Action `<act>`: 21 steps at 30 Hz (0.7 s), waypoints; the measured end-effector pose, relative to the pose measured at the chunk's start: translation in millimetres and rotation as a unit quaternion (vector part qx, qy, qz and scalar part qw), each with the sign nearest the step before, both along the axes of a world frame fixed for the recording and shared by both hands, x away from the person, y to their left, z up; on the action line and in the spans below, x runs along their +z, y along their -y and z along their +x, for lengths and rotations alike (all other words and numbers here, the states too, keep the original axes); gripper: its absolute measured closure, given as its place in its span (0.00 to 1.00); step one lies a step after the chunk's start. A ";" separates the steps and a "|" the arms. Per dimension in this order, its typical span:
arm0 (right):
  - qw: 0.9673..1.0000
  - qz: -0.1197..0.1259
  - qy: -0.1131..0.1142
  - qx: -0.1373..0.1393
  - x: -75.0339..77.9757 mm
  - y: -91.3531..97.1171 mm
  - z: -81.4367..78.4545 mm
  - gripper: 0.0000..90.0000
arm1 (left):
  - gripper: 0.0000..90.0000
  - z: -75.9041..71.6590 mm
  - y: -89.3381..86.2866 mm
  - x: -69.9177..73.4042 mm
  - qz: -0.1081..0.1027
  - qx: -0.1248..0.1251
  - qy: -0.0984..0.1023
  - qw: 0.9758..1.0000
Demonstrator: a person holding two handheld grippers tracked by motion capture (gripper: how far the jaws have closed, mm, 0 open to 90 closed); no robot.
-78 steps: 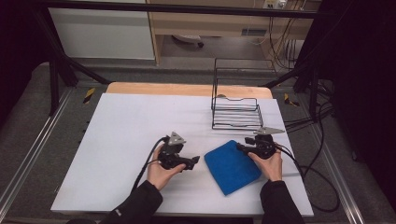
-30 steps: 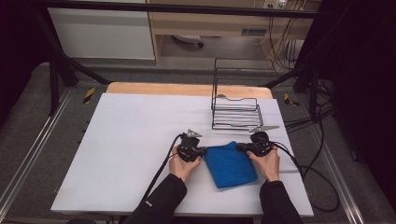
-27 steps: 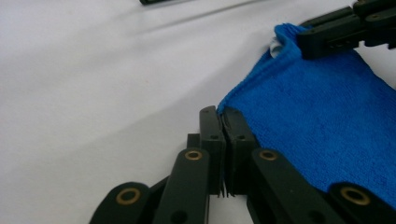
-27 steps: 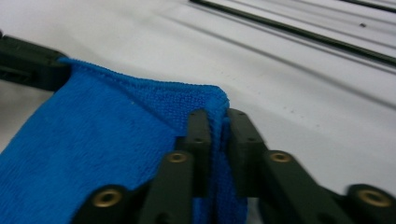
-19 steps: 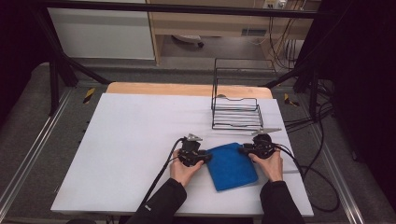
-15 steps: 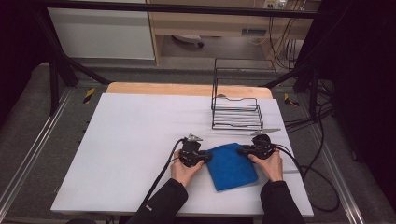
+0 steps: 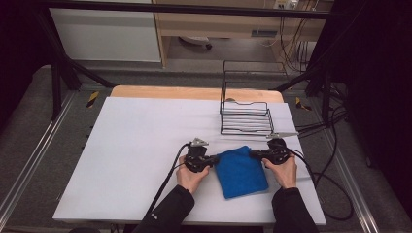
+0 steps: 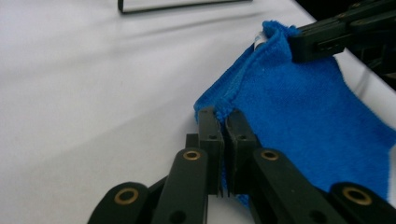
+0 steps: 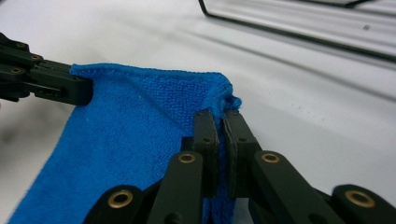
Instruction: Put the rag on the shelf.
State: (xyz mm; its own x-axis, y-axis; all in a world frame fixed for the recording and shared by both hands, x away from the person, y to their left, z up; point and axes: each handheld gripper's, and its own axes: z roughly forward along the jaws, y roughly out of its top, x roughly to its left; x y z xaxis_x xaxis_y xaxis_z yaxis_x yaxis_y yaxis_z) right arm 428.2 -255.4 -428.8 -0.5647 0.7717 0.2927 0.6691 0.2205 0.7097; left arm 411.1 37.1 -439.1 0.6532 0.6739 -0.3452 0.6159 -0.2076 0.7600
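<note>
Your table (image 7: 145, 145) is the largest thing here, a white sheet over a wooden top whose bare edge shows at twelve o'clock; around it runs grey floor and a dark frame. At about one o'clock on the table stands a black wire rack (image 7: 245, 114), upright, with a tall back and a low ribbed tray; its base wire also crosses the top of both gripper views.

Next in size is the blue cloth (image 7: 240, 171), lying toward five o'clock of the table's centre, just below the rack and apart from it; it looks like a folded terry or microfibre towel, a plain strong blue, with a stitched hem along its edges and a fine looped pile that the gripper views show clearly. Its far edge is lifted and drawn fairly taut between your two grippers, while the near part rests flat on the table; no label, brand or writing can be read on it or anywhere else.

Your left gripper (image 8: 223, 122) sits at the cloth's nine o'clock corner; its jaws are pinched together on that corner, with only the hem's thickness between them. Your right gripper (image 9: 223, 116) takes the three o'clock corner the same way, jaws pressed tight on a small bunched tip of cloth. Each gripper shows in the other's view, clamped at the far corner; your hands grip both handles from six o'clock, dark sleeves behind them.
</note>
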 end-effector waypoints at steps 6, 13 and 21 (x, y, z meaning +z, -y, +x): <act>0.998 0.018 0.054 -0.009 21.8 2.3 -16.8 0.95 | 0.96 -8.4 -2.2 20.5 -0.015 -0.008 0.043 0.999; 0.994 0.027 0.103 -0.021 36.0 2.7 -32.3 0.96 | 0.96 -14.2 -2.3 40.2 -0.020 -0.017 0.083 0.996; 0.985 0.041 0.164 -0.041 53.5 6.0 -47.4 0.96 | 0.96 -19.0 -0.3 64.1 -0.027 -0.024 0.125 0.992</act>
State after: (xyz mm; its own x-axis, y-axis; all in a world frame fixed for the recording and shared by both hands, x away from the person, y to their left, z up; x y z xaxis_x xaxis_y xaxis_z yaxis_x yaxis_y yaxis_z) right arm 380.8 -261.3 -375.3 -0.5765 0.7995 0.1687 0.4140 0.1078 0.9039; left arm 392.1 37.4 -375.0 0.7535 0.6249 -0.2042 0.3978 -0.1860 0.8984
